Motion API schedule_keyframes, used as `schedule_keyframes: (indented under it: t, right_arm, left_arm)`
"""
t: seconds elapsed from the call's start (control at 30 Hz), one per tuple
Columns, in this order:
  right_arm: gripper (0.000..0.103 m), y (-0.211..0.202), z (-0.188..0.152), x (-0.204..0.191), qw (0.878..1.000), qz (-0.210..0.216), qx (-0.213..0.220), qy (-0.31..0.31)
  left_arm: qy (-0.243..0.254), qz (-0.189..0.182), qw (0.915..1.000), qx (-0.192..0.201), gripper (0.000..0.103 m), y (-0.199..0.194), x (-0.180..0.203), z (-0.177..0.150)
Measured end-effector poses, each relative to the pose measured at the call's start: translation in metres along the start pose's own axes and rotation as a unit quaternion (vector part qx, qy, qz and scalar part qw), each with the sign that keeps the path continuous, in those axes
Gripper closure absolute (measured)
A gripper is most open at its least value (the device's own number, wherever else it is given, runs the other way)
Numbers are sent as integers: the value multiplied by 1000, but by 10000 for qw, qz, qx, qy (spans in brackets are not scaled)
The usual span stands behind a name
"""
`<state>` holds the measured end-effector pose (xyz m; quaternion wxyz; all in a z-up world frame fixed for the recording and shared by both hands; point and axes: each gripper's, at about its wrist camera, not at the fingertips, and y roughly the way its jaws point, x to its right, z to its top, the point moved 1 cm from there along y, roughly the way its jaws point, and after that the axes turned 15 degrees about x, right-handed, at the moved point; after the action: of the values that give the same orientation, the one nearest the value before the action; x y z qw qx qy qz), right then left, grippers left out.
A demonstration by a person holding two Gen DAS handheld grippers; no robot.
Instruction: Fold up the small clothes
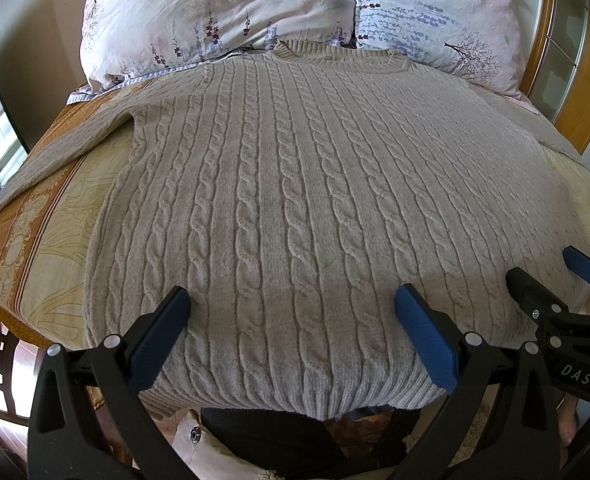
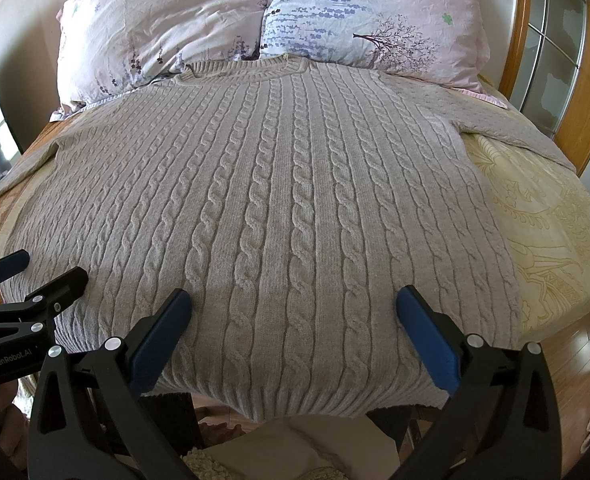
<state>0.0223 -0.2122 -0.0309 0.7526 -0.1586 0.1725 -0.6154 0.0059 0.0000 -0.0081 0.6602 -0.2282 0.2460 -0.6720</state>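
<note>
Sweater (image 1: 295, 200), grey cable-knit, lies flat and spread on the bed (image 1: 55, 248), collar up by two floral pillows (image 1: 215, 12), sleeves out to both sides, hem hanging at the near edge. Left gripper (image 1: 291, 320) and right gripper (image 2: 293, 320) hover side by side over the hem, fingers (image 2: 427, 340) spread wide, gripping nothing.

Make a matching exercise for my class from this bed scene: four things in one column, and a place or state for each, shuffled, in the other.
Things:
1. grey cable-knit sweater
2. floral pillows
3. left gripper
4. yellow patterned bedspread

Places or states:
A. propped at the head of the bed
B. open, fingers above the hem
C. spread flat, sleeves out to the sides
D. lying beneath the garment

Pairs: 1-C, 2-A, 3-B, 4-D
</note>
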Motion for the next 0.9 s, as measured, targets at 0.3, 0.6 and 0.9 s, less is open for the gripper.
schedule_keyframes:
  t: [0.3,0.6,0.9]
  right_arm:
    - [1,0,2,-3,9998,151,58,-124]
    - [1,-2,0,5,9945,803,584,-337]
    - [1,7,60,83,9882,895,763,985]
  left_arm:
    - [13,-3,10000,-19,2,0,0,0]
    - [218,-70,9997,25,2,4,2,3]
    - [383,-268,9975,531,2,18,-2,31]
